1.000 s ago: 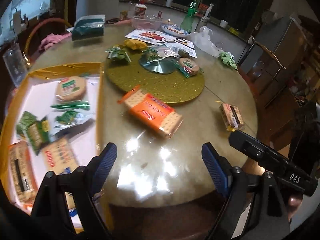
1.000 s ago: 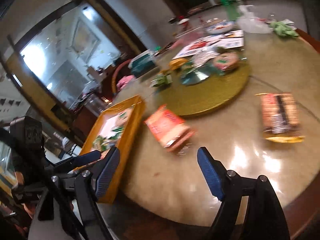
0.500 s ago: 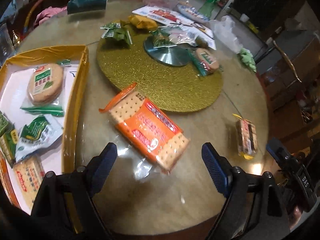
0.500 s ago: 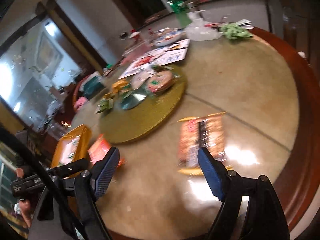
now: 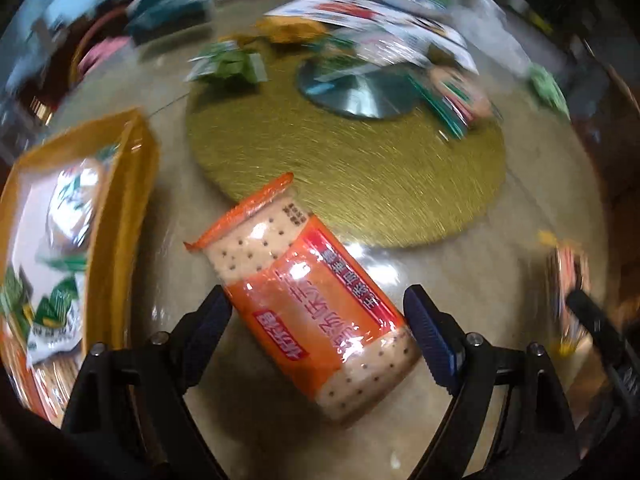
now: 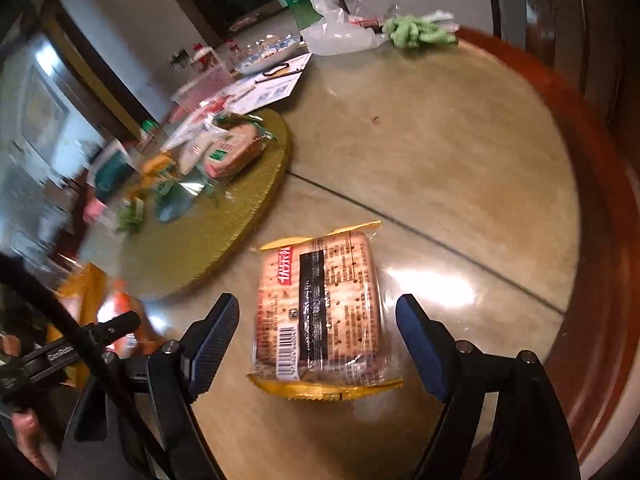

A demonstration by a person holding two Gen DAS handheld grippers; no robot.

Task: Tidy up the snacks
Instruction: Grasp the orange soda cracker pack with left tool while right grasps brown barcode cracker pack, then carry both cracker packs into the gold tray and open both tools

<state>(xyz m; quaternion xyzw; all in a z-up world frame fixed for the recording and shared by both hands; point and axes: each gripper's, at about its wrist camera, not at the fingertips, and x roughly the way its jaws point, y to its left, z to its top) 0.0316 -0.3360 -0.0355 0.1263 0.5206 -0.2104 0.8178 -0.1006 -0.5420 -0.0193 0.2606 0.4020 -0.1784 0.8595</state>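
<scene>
Beneath both grippers spread the round worktop [image 6: 440, 152], with a gold turntable [image 5: 360, 168] lying beyond their fingertips. Left of the left gripper [image 5: 318, 330] sat a yellow tray [image 5: 132, 184] of snacks. That gripper pointed steeply down, jaws wide apart, astride an orange cracker pack [image 5: 312, 300] lying slantwise without clearly pressing it. Likewise tilted down, the right gripper [image 6: 318, 340] stood open around a yellow-edged cracker pack [image 6: 320, 312], its pads apart from the wrapper.
</scene>
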